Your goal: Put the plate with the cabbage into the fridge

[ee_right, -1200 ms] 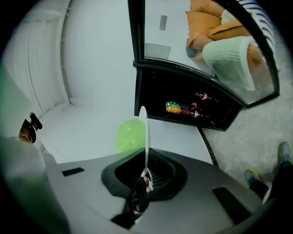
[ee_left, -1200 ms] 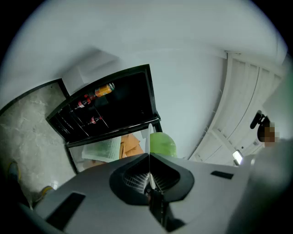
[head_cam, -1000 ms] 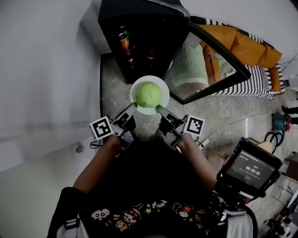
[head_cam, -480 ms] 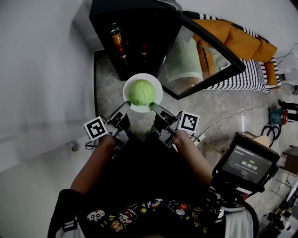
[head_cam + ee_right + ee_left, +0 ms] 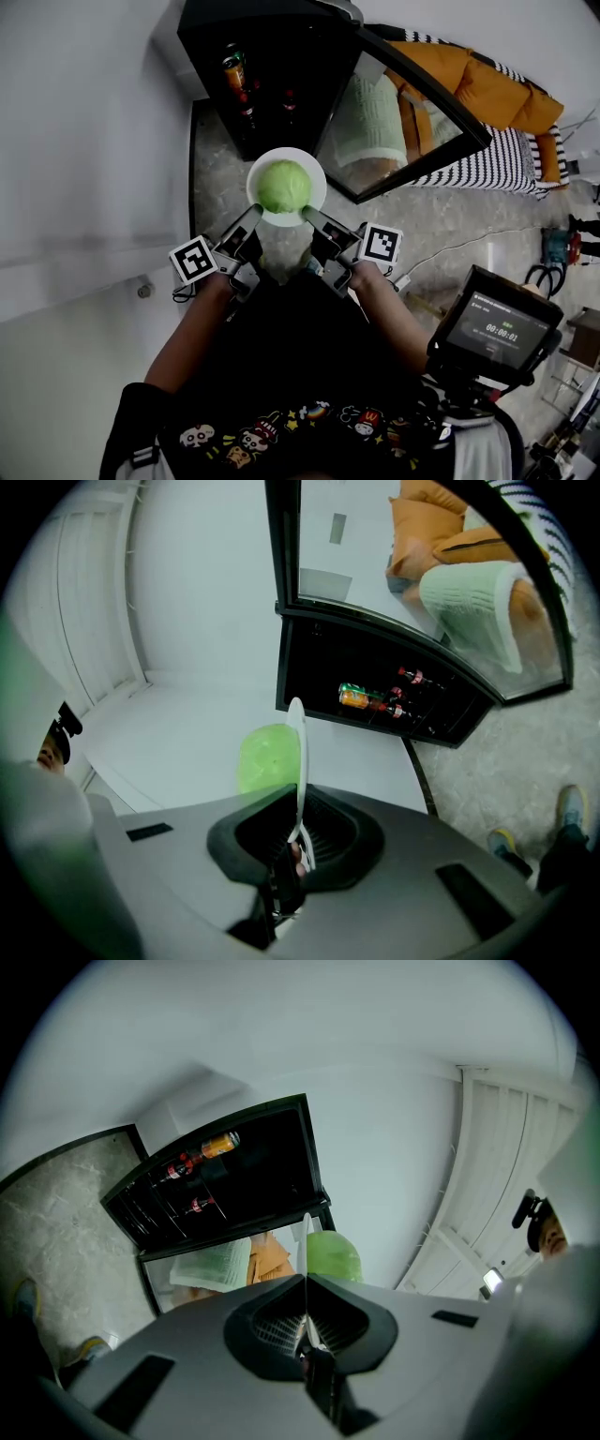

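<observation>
The white plate (image 5: 319,178) sits between my two grippers, out in front of me over the speckled floor (image 5: 211,178), with the green cabbage (image 5: 284,186) on its middle; it hangs just before the open fridge (image 5: 281,47), its far rim near the cabinet's lower edge, and it is not on a shelf.

My left gripper (image 5: 253,214) has the near-left rim; its own view shows the plate edge-on, running straight down into the jaws, which are pressed together on that thin rim with no gap to spare; the cabbage bulges just right of the edge there.

My right gripper (image 5: 310,215) has the near-right rim; its jaws stand only a sliver apart, pinching the rim between their pads, with the cabbage on the left side of the edge.

The fridge is black and dark inside; an orange-and-green can (image 5: 232,66) lies on an upper shelf at the left; red-labelled bottles (image 5: 247,105) stand lower; the glass door (image 5: 403,122) is swung wide to the right.
</observation>
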A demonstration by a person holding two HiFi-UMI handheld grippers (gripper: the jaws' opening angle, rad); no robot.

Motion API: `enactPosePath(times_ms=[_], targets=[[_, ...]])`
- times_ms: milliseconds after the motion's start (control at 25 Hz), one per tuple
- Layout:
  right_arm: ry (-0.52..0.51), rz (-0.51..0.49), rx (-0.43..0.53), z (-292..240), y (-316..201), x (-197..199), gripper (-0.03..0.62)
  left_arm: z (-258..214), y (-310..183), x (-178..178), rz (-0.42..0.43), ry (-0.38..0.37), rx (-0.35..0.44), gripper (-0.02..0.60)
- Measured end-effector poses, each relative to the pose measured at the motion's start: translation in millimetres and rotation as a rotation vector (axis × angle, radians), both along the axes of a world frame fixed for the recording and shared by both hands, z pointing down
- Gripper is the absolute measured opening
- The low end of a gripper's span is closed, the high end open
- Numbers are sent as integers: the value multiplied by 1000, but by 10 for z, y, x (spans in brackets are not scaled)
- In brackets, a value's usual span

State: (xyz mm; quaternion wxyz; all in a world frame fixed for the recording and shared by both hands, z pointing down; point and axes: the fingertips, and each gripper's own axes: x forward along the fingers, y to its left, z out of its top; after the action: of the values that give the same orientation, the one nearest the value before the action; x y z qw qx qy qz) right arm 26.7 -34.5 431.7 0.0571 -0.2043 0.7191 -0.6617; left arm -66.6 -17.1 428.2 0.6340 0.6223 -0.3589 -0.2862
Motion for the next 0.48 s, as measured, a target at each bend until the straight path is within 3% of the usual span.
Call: enactPosePath(times_ms=[480], targets=[[-11,-70,41,-57,-61,-35,20,-61,8,-24,-64,-12,34,8]])
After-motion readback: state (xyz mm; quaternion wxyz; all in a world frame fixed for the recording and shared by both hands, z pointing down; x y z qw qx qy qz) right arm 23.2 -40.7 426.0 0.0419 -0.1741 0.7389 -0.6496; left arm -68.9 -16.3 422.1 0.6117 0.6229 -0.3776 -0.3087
